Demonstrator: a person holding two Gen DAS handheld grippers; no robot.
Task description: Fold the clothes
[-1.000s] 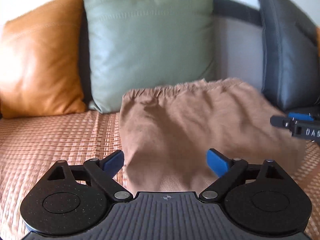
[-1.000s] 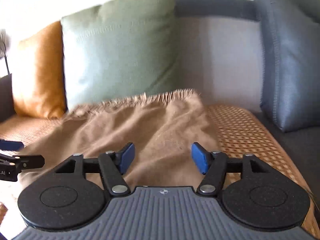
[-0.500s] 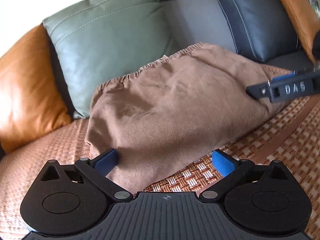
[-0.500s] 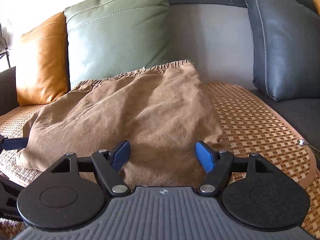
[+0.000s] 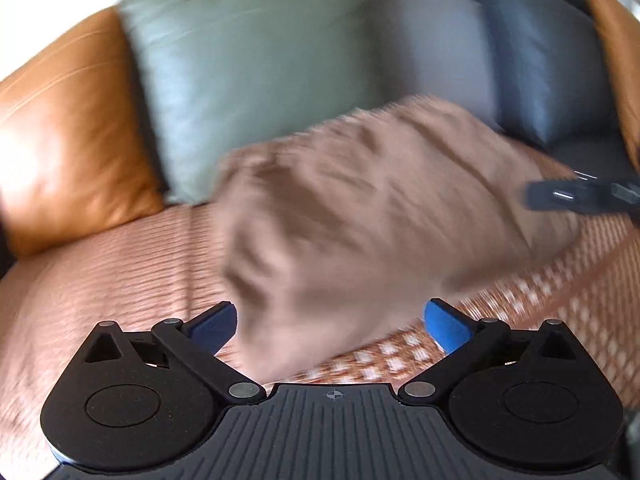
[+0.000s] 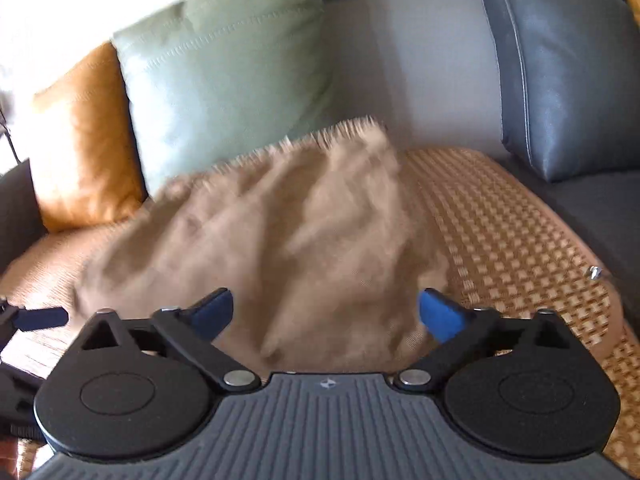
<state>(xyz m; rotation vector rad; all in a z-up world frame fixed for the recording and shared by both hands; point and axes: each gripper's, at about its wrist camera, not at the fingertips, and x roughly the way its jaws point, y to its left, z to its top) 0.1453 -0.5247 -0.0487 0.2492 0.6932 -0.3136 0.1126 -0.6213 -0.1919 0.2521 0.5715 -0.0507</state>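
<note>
A folded brown garment (image 5: pixel 360 216) with an elastic waistband at its far edge lies on the woven sofa mat (image 5: pixel 100 280); it also shows in the right wrist view (image 6: pixel 280 232). My left gripper (image 5: pixel 330 322) is open and empty, over the garment's near left corner. My right gripper (image 6: pixel 324 314) is open and empty, over the garment's near right edge. The right gripper's finger shows at the right of the left wrist view (image 5: pixel 576 196). The left gripper's finger shows at the left of the right wrist view (image 6: pixel 36 318). Both views are blurred.
An orange cushion (image 5: pixel 68 132), a green cushion (image 5: pixel 248 60) and a dark grey cushion (image 5: pixel 548 60) lean on the sofa back behind the garment. The woven mat (image 6: pixel 520 240) extends to the right, with dark sofa seat (image 6: pixel 608 208) beyond it.
Both grippers have stayed open and empty. The left camera has swung so the garment sits more centred; the right camera has tilted, and both views have become blurred by motion.
</note>
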